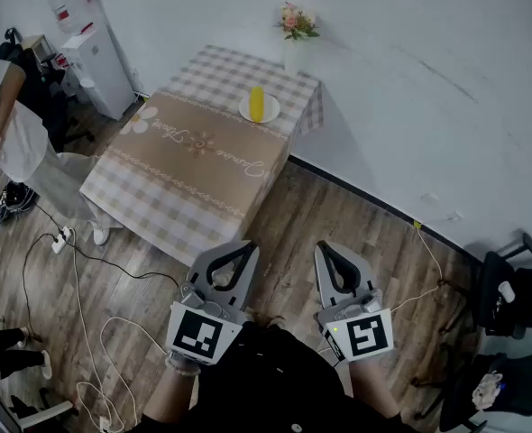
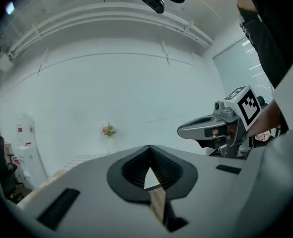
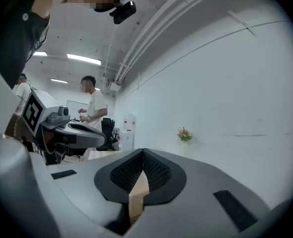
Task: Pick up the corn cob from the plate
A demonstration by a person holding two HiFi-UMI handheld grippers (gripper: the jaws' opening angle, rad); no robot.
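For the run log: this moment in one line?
left gripper: shut, empty | right gripper: shut, empty | corn cob: on plate | task: not started

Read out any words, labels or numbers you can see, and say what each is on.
Nothing reads clearly.
Tablecloth: cursive lettering along the brown band, too blurred to read.
Water dispenser: red label, too small to read.
Left claw and right claw cubes: square patterns, no words.

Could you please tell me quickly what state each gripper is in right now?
Left gripper: closed, holding nothing.
Right gripper: closed, holding nothing.
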